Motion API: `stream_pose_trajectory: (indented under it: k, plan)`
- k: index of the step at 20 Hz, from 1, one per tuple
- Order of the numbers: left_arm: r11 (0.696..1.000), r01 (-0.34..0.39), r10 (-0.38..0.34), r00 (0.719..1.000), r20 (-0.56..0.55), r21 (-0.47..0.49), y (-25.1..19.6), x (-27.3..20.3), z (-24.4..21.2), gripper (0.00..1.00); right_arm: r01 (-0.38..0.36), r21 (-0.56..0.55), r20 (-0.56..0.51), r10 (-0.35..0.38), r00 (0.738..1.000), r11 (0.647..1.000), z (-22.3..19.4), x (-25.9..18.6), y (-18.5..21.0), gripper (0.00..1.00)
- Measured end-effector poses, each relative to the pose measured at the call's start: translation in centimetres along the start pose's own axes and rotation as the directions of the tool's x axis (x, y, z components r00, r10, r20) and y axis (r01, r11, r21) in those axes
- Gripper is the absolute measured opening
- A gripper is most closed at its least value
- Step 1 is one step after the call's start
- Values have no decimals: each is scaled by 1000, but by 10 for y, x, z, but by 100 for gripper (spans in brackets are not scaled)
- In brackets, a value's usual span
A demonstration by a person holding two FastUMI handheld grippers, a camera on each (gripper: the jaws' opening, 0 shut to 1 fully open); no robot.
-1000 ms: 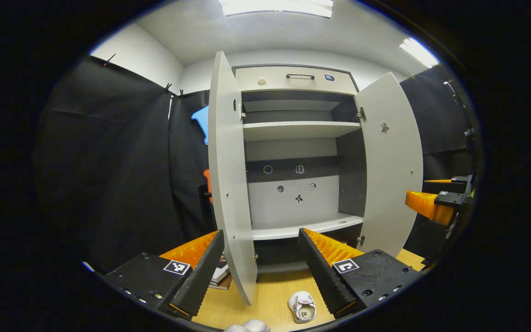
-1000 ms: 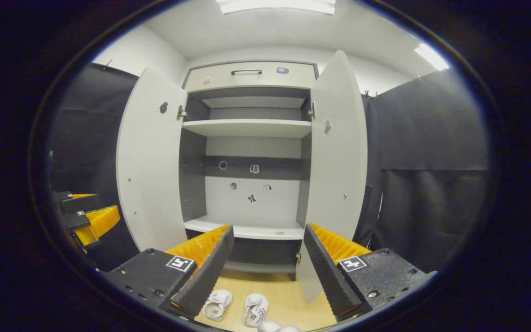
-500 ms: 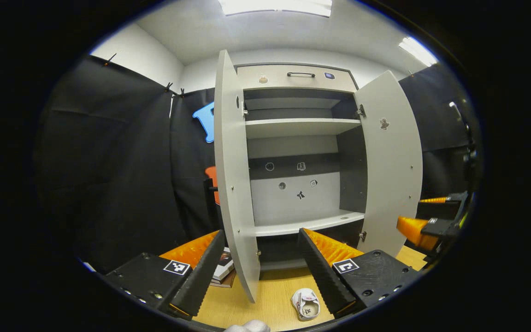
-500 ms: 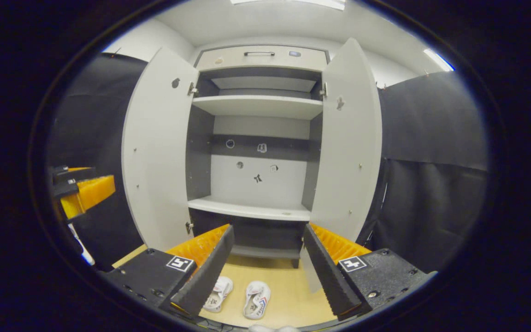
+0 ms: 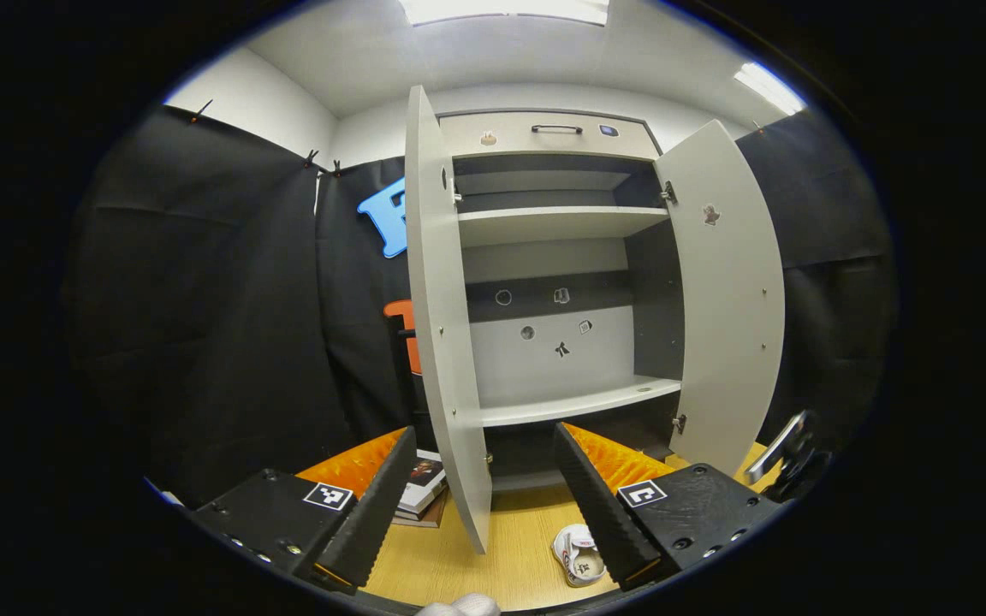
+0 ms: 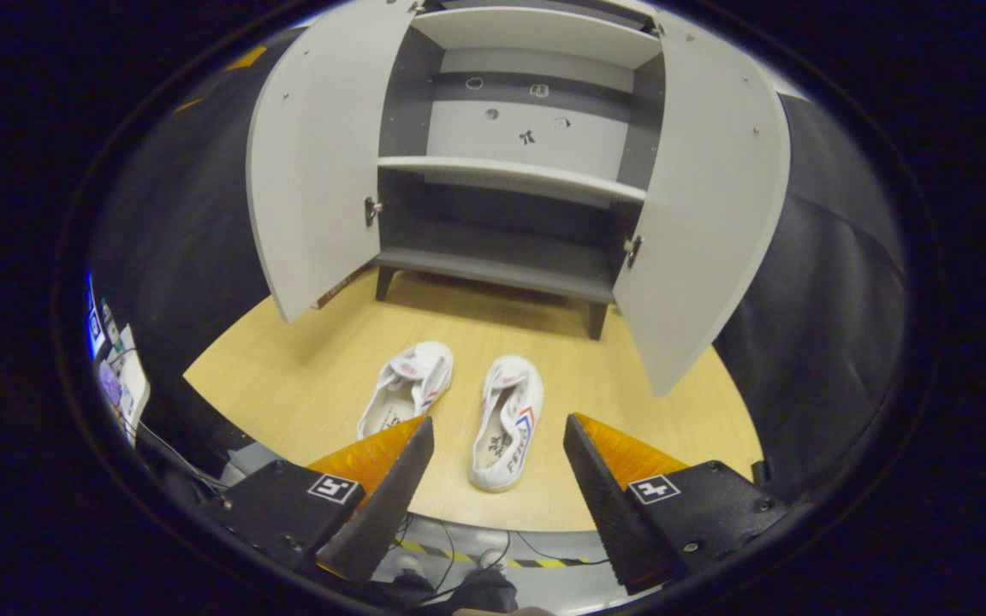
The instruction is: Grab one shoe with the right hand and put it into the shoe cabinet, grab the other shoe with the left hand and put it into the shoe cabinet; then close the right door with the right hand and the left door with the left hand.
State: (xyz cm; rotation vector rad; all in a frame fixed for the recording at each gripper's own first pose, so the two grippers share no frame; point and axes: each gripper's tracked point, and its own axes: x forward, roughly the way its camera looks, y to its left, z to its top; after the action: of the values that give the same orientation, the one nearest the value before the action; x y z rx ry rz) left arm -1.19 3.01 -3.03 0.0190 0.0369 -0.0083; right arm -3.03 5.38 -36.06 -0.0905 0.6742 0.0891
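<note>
Two white shoes lie side by side on the wooden floor in the right gripper view, the left shoe point(image 6: 407, 389) and the right shoe point(image 6: 507, 419), toes toward the shoe cabinet point(image 6: 510, 175). My right gripper point(image 6: 493, 453) hangs open above and just behind the right shoe, holding nothing. Both cabinet doors stand wide, the left door point(image 6: 313, 154) and the right door point(image 6: 703, 197). In the left gripper view my left gripper point(image 5: 480, 479) is open and empty, facing the cabinet point(image 5: 561, 402), with the left door's edge point(image 5: 446, 342) between its fingers and one shoe point(image 5: 579, 554) on the floor below.
A stack of books point(image 5: 420, 489) lies on the floor left of the cabinet, behind the open left door. The floor platform's front edge point(image 6: 493, 522) runs just under the right gripper, with cables below it. Black cloth walls close in both sides.
The right gripper has tipped down from facing the shelves to looking at the two shoes. It has dropped out of the left gripper view's right edge. The left gripper drifted slightly.
</note>
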Motion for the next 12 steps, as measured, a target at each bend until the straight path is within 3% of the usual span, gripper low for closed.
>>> stream_pose_trajectory:
  k: [5, 12]
  plan:
    - [1000, -13, 13, 1000, -27, 8, 6, 0, -10, 96, -30, 86, -74, 37, 997, 996, -23, 69, 22, 94]
    - [999, -41, 42, 998, -51, 20, 11, 4, -17, 96, 41, 97, -141, -27, 990, 994, -34, 153, 7, 84]
